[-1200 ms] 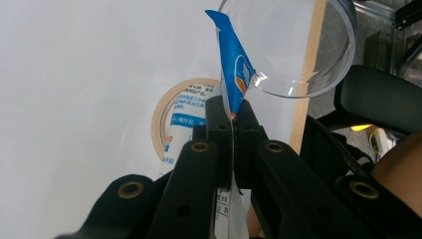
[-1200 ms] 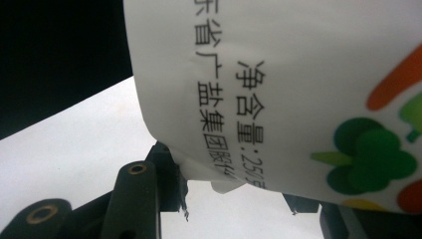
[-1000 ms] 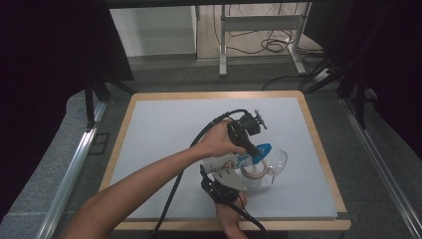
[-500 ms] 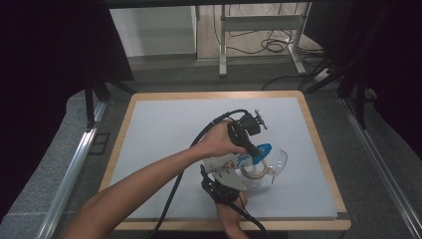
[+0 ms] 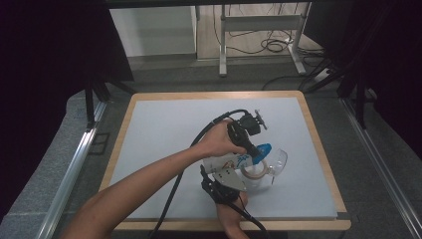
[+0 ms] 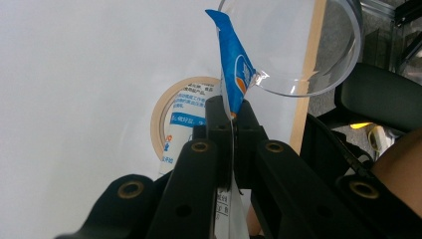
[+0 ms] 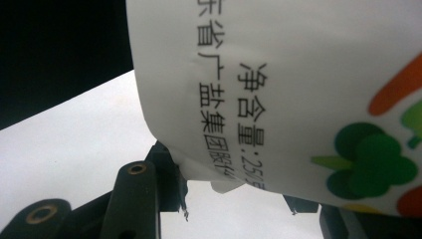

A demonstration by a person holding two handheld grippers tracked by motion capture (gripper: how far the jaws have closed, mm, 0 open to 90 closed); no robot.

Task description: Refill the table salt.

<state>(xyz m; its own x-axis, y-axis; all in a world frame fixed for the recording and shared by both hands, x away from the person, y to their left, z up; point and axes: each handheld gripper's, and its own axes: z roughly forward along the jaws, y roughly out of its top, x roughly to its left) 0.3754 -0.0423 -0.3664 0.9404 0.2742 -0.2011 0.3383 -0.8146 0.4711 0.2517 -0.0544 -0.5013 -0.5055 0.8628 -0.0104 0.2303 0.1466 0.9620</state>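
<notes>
Nothing has moved since the earlier frames: both hands, both claws and the pouch keep their positions.

Nearest, at 6 o'clock on the counter (image 5: 164, 124), the right claw (image 5: 222, 185) points toward 12 o'clock. In the right gripper view its jaws stand partly spread, one on each side of the white lower end of the pouch (image 7: 278, 99); whether the pads press on the pouch cannot be told.

Next, the pouch (image 5: 234, 164) extends from the right claw toward 1 o'clock, up to its blue top (image 5: 261, 150).

Above it, the left claw (image 5: 254, 149) comes in from 10 o'clock, carried by the left hand (image 5: 219, 143). In the left gripper view its jaws are pressed together, pinching the blue top (image 6: 234, 69) of the pouch.

Under the pouch, a tape roll (image 6: 161, 114) lies flat on the counter.

Farther, at 3 o'clock from the left claw, a clear plastic cup (image 5: 278, 160) lies tipped, its rim (image 6: 318, 84) touching the blue top.
</notes>
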